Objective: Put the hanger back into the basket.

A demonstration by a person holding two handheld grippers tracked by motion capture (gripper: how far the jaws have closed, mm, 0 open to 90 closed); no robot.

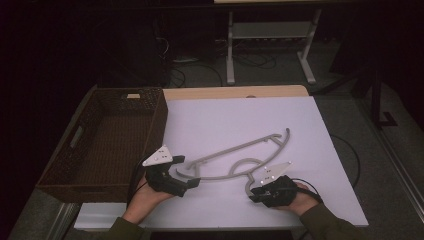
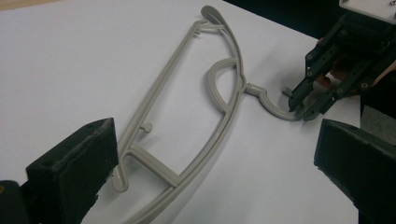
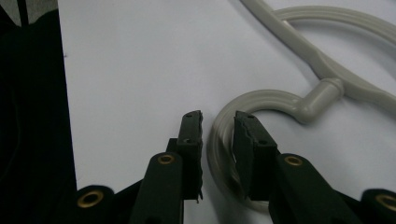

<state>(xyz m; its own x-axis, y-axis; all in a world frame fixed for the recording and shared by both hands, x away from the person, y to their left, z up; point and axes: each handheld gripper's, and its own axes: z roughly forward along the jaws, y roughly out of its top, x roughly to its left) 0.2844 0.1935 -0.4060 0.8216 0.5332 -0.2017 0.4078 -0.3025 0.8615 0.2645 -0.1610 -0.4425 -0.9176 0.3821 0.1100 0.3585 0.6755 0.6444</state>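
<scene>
Your white table top (image 1: 215, 125) fills the middle of the high view, and a brown wicker basket (image 1: 150, 125) sits at its left edge. A grey plastic coat hanger (image 1: 235, 150) lies flat at centre frame, its hook (image 3: 261, 100) curling toward the lower right. Your left gripper (image 1: 182, 177), lower left of centre, has its jaws spread wide by the hanger's end. Your right gripper (image 3: 217, 130) straddles the hook, jaws slightly apart; I cannot tell if they pinch it.

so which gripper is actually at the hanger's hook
The right gripper: its jaws straddle the curved hook of the grey hanger. The left gripper sits open at the hanger's other end, by the shoulder bar.
</scene>
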